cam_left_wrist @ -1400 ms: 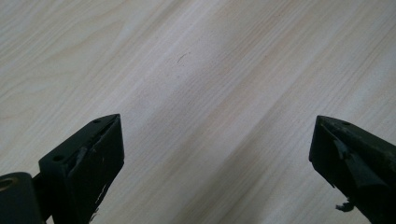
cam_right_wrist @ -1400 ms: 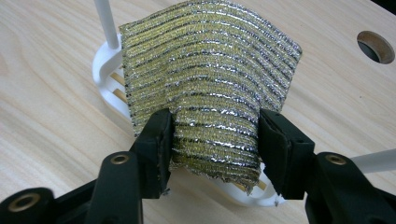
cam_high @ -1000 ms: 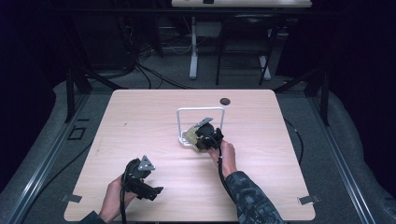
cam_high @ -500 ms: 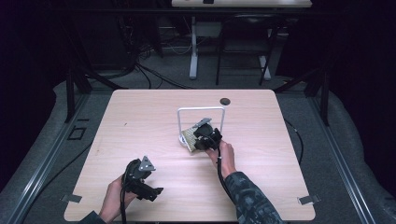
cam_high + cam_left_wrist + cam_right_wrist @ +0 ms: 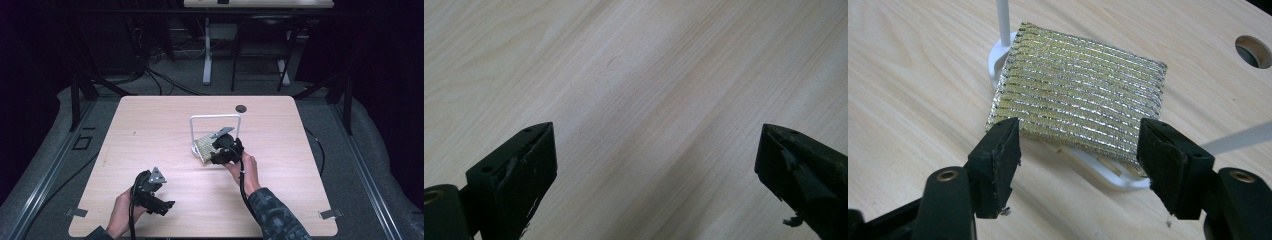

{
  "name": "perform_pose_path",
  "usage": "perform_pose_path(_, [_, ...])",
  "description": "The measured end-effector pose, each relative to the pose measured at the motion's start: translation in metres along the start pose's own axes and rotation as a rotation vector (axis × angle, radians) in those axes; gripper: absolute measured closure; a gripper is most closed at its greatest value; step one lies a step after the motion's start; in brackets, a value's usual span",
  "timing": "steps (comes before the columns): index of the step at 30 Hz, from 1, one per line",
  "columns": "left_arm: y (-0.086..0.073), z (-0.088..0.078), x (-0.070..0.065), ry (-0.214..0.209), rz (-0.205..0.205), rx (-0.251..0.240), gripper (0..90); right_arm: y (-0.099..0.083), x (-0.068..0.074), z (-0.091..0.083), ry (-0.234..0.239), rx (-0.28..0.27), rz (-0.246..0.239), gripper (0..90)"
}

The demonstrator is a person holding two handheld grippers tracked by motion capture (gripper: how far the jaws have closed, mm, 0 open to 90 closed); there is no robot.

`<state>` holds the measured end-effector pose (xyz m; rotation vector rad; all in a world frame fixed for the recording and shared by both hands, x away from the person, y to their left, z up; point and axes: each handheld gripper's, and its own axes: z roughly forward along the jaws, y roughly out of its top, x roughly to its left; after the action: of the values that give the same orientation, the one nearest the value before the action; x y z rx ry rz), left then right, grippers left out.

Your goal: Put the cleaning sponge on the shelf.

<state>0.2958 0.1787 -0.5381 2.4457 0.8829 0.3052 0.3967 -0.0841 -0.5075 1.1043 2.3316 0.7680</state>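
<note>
High view looks down on a pale wooden table point(image 5: 150, 135) with light grain, standing on grey floor point(image 5: 380, 165) in a dark room. Beyond the table's far edge, cables point(image 5: 165, 80) trail across the floor between black frame legs and a white table leg point(image 5: 207, 55). A small round hole point(image 5: 241, 108) sits near the far edge of the table.

Near the middle, a gold metallic scouring pad point(image 5: 204, 147) leans on the base of a white wire stand point(image 5: 215, 120). The right hand-held gripper point(image 5: 220, 154) is just beside the pad; its jaws have just been opening and now stand apart, clear of the pad's near edge. The left hand-held gripper point(image 5: 159, 205) rests near the table's front edge, well apart from the pad, jaws wide apart over bare wood.
</note>
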Motion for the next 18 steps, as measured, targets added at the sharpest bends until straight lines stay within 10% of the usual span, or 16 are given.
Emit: perform_pose_path(18, [0.0,0.0,0.0,-0.002,-0.002,0.002,3.7,-0.021,0.005,-0.055,0.036,-0.004,-0.063,26.1])
